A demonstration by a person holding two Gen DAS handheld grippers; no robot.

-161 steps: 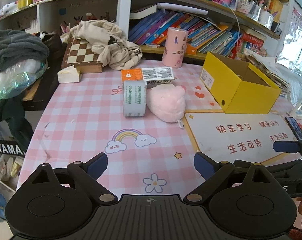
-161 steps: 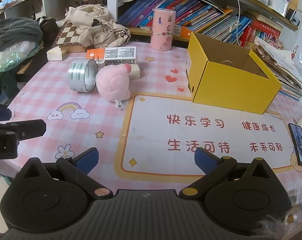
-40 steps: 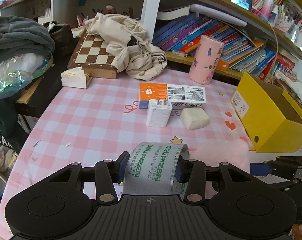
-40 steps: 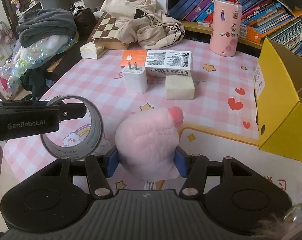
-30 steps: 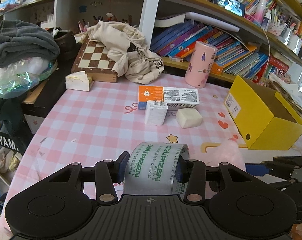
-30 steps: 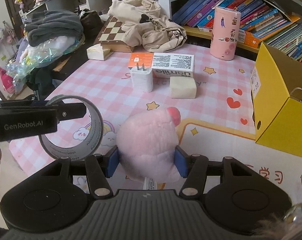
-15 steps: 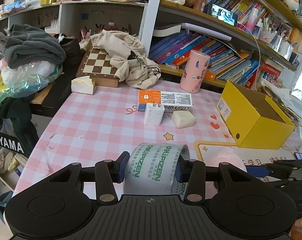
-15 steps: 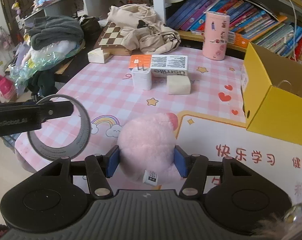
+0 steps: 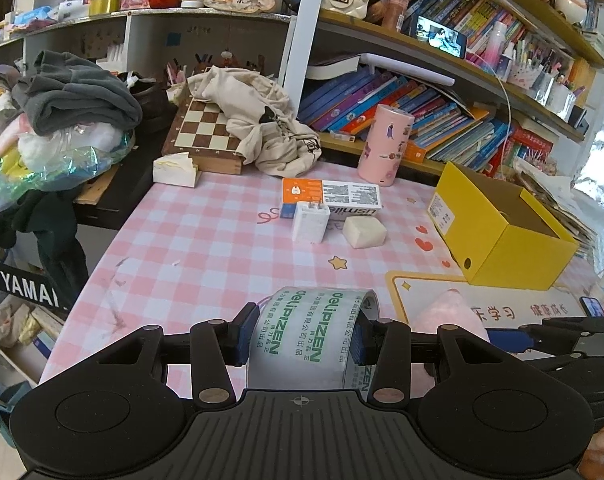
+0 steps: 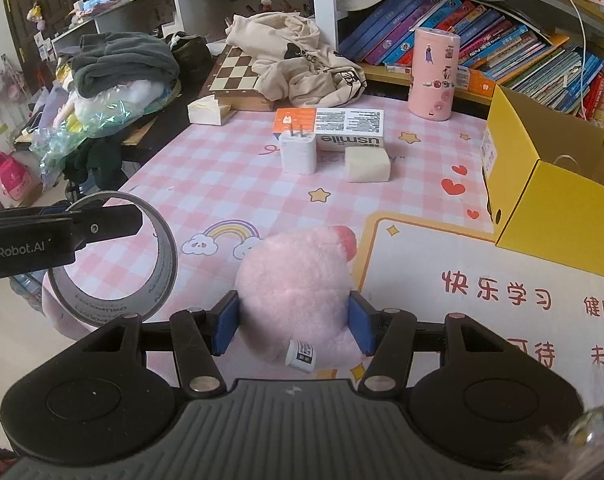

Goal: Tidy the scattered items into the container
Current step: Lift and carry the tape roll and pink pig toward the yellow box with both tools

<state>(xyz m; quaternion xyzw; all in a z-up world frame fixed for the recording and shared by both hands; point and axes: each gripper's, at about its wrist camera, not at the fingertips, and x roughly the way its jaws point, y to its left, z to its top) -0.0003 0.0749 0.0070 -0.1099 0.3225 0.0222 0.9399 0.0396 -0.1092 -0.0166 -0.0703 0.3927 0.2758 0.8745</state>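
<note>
Above the surface (image 9: 206, 248): left gripper (image 9: 302, 338) fingers clamp tape roll (image 9: 309, 336); right gripper (image 10: 294, 320) fingers squeeze pink plush (image 10: 298, 276), probably airborne.

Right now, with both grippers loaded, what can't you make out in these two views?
- Yellow box floor: hidden by its own walls in both views.
- Pink plush toy face: turned away, right wrist view; left wrist view shows only a sliver behind the tape roll.
- Phone: cut off behind the right gripper, left wrist view.

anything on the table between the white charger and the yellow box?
Yes: in both wrist views a pale foam block sits between the white charger and the yellow box. Past the block it is bare pink tablecloth with printed hearts.
</note>
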